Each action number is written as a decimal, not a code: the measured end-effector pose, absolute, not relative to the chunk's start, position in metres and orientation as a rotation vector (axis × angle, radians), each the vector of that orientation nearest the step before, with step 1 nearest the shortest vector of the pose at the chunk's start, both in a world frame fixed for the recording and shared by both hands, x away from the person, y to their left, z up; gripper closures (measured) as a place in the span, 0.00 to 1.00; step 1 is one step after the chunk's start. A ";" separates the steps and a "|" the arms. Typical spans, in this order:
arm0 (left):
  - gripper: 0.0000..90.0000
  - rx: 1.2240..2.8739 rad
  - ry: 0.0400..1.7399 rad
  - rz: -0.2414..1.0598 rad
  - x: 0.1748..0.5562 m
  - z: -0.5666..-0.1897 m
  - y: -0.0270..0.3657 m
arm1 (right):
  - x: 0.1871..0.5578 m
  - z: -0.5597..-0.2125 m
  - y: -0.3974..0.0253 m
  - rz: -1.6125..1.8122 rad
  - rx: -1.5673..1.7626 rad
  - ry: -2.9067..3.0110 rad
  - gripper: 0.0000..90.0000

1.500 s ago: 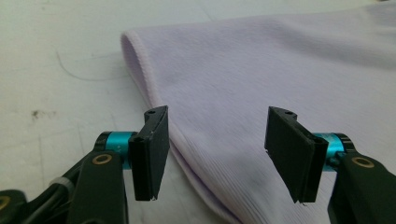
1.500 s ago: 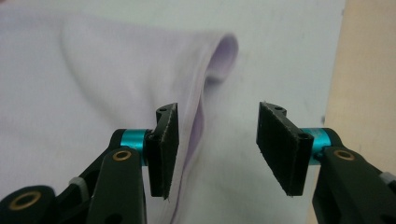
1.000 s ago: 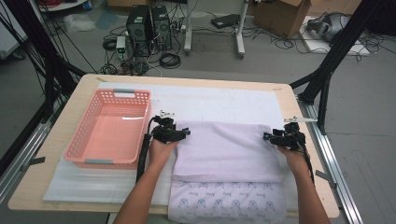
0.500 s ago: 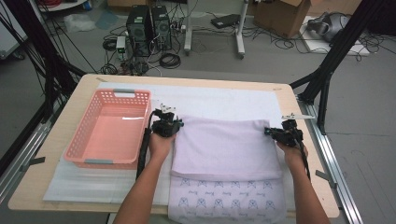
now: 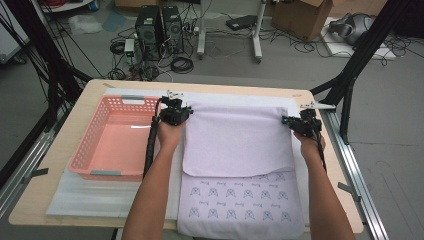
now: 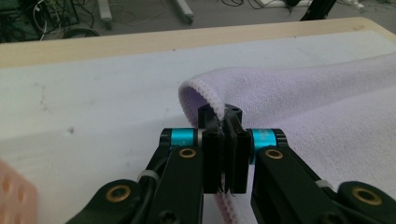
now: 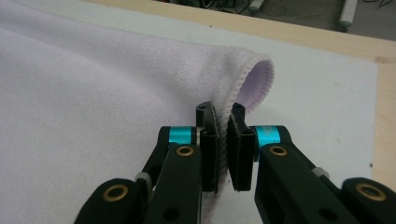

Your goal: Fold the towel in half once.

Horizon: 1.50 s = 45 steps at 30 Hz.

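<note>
A lilac towel (image 5: 237,140) lies on the white mat, its plain side folded over a patterned part (image 5: 240,202) near the front edge. My left gripper (image 5: 175,114) is shut on the towel's far left corner. In the left gripper view the jaws pinch the stitched hem (image 6: 205,95), with my left gripper (image 6: 219,114) just above the mat. My right gripper (image 5: 300,124) is shut on the far right corner. In the right gripper view the towel (image 7: 93,93) spreads to the left, and my right gripper (image 7: 220,114) clamps the curled hem (image 7: 261,77).
A pink plastic basket (image 5: 117,137), nothing in it, stands on the left of the table next to my left forearm. A white foam mat (image 5: 80,190) covers most of the wooden table (image 5: 65,125). Black frame posts, computers and cables stand on the floor beyond.
Both grippers have carried the towel's held edge away from the person, towards the far side of the table. More of the patterned part now shows at the front.
</note>
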<state>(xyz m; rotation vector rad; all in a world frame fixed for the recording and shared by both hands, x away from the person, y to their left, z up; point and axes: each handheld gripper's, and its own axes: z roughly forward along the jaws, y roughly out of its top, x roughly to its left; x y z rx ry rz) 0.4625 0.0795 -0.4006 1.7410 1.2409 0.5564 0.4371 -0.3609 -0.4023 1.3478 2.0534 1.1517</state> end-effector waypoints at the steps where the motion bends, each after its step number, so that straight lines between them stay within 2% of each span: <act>1: 0.97 1.746 1.245 0.556 0.467 -0.399 0.079 | 0.441 -0.401 -0.360 1.134 1.330 2.060 0.94; 6: 0.96 1.713 1.256 0.556 0.478 -0.398 0.079 | 0.458 -0.399 -0.358 1.141 1.338 2.022 0.94; 8: 0.86 1.711 1.274 0.538 0.478 -0.399 0.080 | 0.460 -0.401 -0.355 1.142 1.354 2.014 0.88; 10: 0.69 1.708 1.277 0.499 0.475 -0.399 0.081 | 0.461 -0.405 -0.355 1.128 1.385 2.025 0.75; 14: 0.62 1.765 1.237 0.445 0.464 -0.401 0.079 | 0.454 -0.409 -0.356 1.158 1.426 2.030 0.70; 20: 0.57 1.743 1.198 0.424 0.442 -0.405 0.076 | 0.436 -0.406 -0.357 1.155 1.421 2.056 0.69; 25: 0.58 1.773 1.144 0.407 0.418 -0.413 0.069 | 0.414 -0.405 -0.359 1.148 1.404 2.069 0.69; 33: 0.58 1.821 1.149 0.383 0.388 -0.424 0.071 | 0.379 -0.411 -0.360 1.127 1.409 2.117 0.70; 45: 0.56 1.872 1.125 0.387 0.341 -0.435 0.077 | 0.325 -0.431 -0.353 1.107 1.367 2.156 0.69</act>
